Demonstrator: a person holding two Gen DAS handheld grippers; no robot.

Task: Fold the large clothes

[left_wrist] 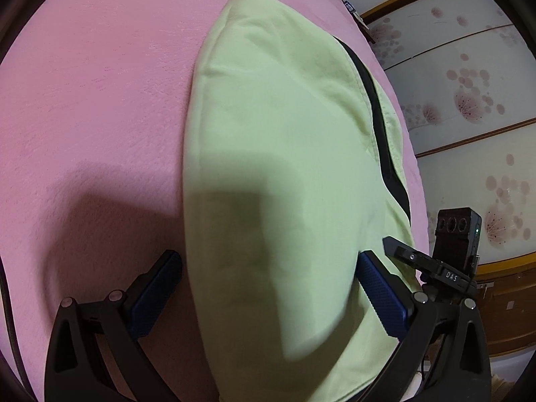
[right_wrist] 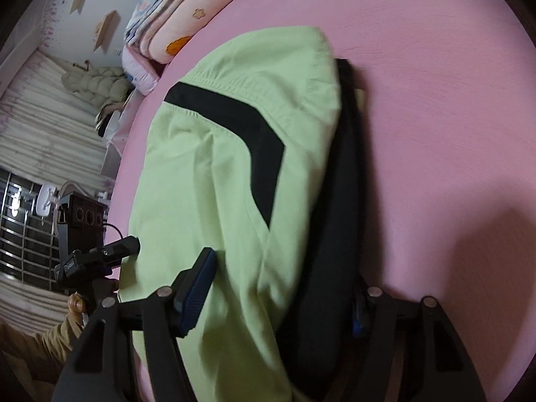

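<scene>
A light green garment (left_wrist: 284,154) with black panels is lying folded on a pink sheet (left_wrist: 93,107) covering a bed, and both grippers are reaching over its near end.

In the left wrist view, the left gripper (left_wrist: 268,288) is standing with its jaws spread wide: the left pad is sitting just off the garment's edge over the sheet, while the right blue pad (left_wrist: 382,298) is lying against or just above the green cloth, which is filling the gap between them. The pads are not pressing the cloth together. A black stripe (left_wrist: 378,127) is running along the garment's right side. The right gripper (left_wrist: 435,261) is showing at the right edge, beside a flowered panel (left_wrist: 469,83).

In the right wrist view, the right gripper (right_wrist: 284,288) is straddling the garment's near end, with green cloth and a thick black fold (right_wrist: 335,227) bunched between its jaws. Its left pad (right_wrist: 197,291) is resting on the green cloth; the right pad is mostly hidden behind the black fold, so whether it is pinching I cannot tell. A bent black band (right_wrist: 254,134) is crossing the green top layer. The left gripper (right_wrist: 97,258) is showing at the left, with a hand (right_wrist: 77,305) and tan sleeve (right_wrist: 37,345) below it. Folded quilts (right_wrist: 174,10) are lying at the far end of the bed
</scene>
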